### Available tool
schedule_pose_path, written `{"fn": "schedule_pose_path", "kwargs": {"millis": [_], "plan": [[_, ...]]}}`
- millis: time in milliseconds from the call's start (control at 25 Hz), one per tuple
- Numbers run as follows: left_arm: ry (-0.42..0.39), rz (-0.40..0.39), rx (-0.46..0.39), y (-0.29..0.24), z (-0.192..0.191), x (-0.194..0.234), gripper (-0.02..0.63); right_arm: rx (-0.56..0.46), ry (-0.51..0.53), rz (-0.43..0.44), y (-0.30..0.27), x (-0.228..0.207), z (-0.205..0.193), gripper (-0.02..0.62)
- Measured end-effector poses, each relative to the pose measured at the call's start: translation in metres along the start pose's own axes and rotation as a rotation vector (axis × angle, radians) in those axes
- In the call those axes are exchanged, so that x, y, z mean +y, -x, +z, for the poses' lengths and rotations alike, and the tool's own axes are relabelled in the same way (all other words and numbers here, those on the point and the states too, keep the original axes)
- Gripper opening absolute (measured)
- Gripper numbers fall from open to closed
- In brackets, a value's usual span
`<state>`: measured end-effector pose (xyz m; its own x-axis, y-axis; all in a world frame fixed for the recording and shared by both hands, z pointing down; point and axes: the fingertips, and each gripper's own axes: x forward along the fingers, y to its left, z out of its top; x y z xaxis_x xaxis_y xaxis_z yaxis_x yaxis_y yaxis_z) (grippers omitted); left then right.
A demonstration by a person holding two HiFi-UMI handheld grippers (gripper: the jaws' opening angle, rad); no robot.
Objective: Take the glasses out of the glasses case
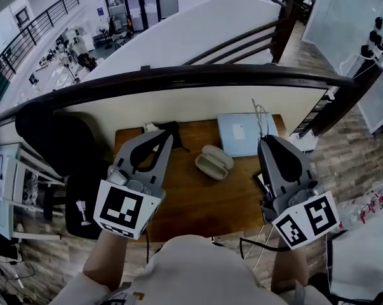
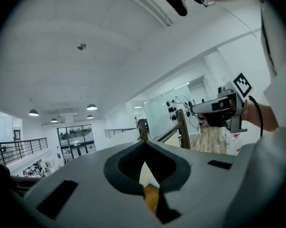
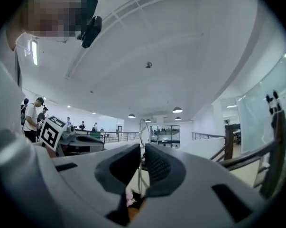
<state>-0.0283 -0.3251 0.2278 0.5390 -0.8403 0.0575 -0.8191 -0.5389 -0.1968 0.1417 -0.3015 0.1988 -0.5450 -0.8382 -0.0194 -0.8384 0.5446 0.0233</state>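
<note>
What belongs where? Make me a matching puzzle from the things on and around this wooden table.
Things:
1 glasses case
2 pale blue flat box
3 black chair
4 left gripper

Places:
A off the table, beside its left end
B middle of the table
C held above the table's left part
D at the table's far edge, right of middle

Pairs: 1-B; 2-D; 3-A; 4-C

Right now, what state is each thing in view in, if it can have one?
glasses case: closed, lying on the wooden table, touched by neither gripper.
left gripper: shut, nothing between its jaws, held above the table.
right gripper: shut, clear of the case, held above the table.
</note>
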Motion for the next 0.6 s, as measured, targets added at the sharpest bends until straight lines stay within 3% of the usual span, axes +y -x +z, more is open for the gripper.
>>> {"fn": "schedule_pose_path", "kwargs": {"millis": [600], "plan": [[-0.019,-0.03,0.147,0.015,-0.062,-0.026,0.003,0.14,-0.043,0.06,0.015,0.031,-0.073,0.034]]}}
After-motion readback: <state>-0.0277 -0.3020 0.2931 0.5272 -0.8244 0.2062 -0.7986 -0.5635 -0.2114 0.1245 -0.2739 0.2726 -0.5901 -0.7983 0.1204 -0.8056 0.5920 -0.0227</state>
